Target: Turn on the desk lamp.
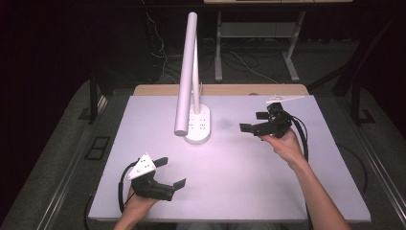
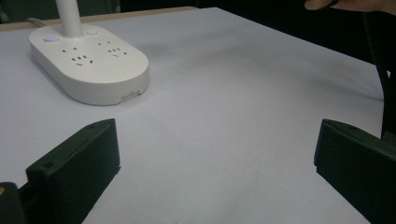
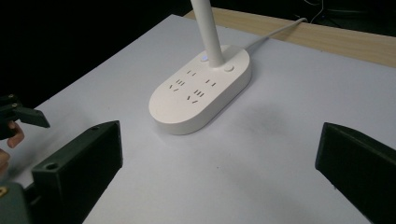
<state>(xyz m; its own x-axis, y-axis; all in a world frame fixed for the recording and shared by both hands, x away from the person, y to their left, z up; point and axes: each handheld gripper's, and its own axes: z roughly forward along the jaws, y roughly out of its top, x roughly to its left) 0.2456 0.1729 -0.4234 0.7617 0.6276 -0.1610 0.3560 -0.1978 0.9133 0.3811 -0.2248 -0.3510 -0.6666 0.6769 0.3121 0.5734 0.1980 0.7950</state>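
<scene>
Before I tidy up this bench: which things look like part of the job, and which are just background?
Likely in use:
- white lamp with socket base
- left tool, open
- right tool, open

Background:
- table
- floor cables
- metal stand

White lamp (image 1: 189,76) on a white oval base (image 1: 198,125) with small dark socket slots, standing on a pale grey-white table (image 1: 239,177) with a tan wood strip along the far edge. Both grippers, left (image 1: 170,173) and right (image 1: 253,122), are black with pale grey plates.
</scene>
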